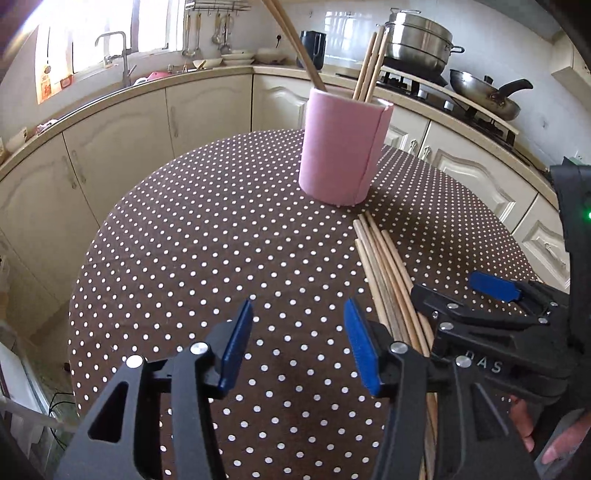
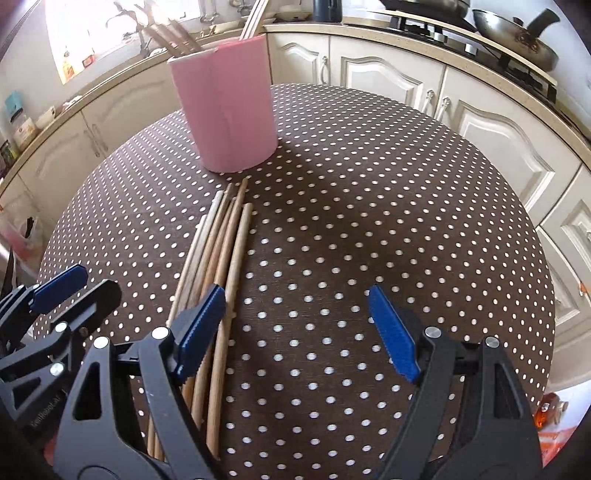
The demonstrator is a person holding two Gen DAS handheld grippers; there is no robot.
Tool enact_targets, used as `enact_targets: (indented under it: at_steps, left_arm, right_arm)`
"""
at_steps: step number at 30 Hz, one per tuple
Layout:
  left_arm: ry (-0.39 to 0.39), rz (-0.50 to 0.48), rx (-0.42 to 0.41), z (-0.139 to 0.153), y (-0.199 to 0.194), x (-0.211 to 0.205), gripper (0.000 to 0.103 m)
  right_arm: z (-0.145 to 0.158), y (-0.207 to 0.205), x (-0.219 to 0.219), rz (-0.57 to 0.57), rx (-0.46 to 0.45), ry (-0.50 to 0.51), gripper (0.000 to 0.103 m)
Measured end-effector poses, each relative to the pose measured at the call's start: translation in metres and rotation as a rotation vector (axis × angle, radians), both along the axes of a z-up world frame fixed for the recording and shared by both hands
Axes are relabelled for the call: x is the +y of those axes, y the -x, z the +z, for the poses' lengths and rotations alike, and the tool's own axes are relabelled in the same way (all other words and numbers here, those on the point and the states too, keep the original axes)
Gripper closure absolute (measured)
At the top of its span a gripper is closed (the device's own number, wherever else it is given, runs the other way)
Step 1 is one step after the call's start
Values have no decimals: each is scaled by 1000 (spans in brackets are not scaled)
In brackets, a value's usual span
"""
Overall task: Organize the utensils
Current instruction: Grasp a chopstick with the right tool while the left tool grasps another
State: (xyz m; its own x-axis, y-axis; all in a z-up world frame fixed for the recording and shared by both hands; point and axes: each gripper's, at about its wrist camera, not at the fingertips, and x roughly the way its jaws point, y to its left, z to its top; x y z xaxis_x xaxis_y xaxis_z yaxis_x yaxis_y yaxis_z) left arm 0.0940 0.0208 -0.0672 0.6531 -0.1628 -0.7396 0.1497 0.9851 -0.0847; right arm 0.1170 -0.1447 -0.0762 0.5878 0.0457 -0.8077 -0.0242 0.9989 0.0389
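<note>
Several loose wooden chopsticks (image 1: 384, 266) (image 2: 221, 251) lie in a bundle on the brown polka-dot table (image 1: 221, 240) (image 2: 369, 221), pointing at a pink cylindrical holder (image 1: 340, 147) (image 2: 229, 107). A few chopsticks (image 1: 369, 66) (image 2: 253, 18) stand inside the holder. My left gripper (image 1: 298, 306) (image 2: 88, 284) hovers open over bare cloth, just left of the bundle, with nothing between its blue pads. My right gripper (image 2: 295, 295) (image 1: 461, 291) is wide open. Its left finger (image 2: 201, 321) overlaps the bundle's right edge, and the pads press on nothing.
The round table's edge curves close on all sides. Beyond it run cream cabinets (image 2: 388, 77) and a counter, with a stove carrying a wok (image 1: 484, 92) and a steel pot (image 1: 417, 40). A sink tap (image 1: 118, 51) stands at the far left. A person's hand (image 1: 546, 435) grips the right tool.
</note>
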Motion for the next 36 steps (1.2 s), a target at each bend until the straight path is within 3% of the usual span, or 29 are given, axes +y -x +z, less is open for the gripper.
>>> enact_targets:
  at_steps: [3,5,6,7,8,9,16,21,36]
  left_arm:
    - [2,5,4,0,-1,3,52]
    - [0,6,9,0,-3,2,51]
    - [-1,4,12,-1,-4,2,51]
    - [-1,2,15,-1,-4,1,51]
    - [0,4,18,-1,-6,0,51]
    - [1,8,24,-1,-8,-1,51]
    - [-2,-35,32,3,-9,-21,48]
    - [-53,-61,60,0,-18,-41,48]
    - [-154,7,101,-4,-35,-56,39]
  right_arm:
    - [-2,-4,4,4,13,29,25]
    - [-2,-3,7,7,-5,42,31]
    - [-1,-2,8,11,-20,41,45]
    - [0,1,10,18,-35,39,74]
    - [0,1,10,25,-41,37,86]
    - [0,1,7,29,-49,26,92]
    - [-2,1,-31,33,-56,-208,97]
    - [-6,4,-49,28,-47,-360,97]
    - [-5,7,-48,23,-48,-364,97]
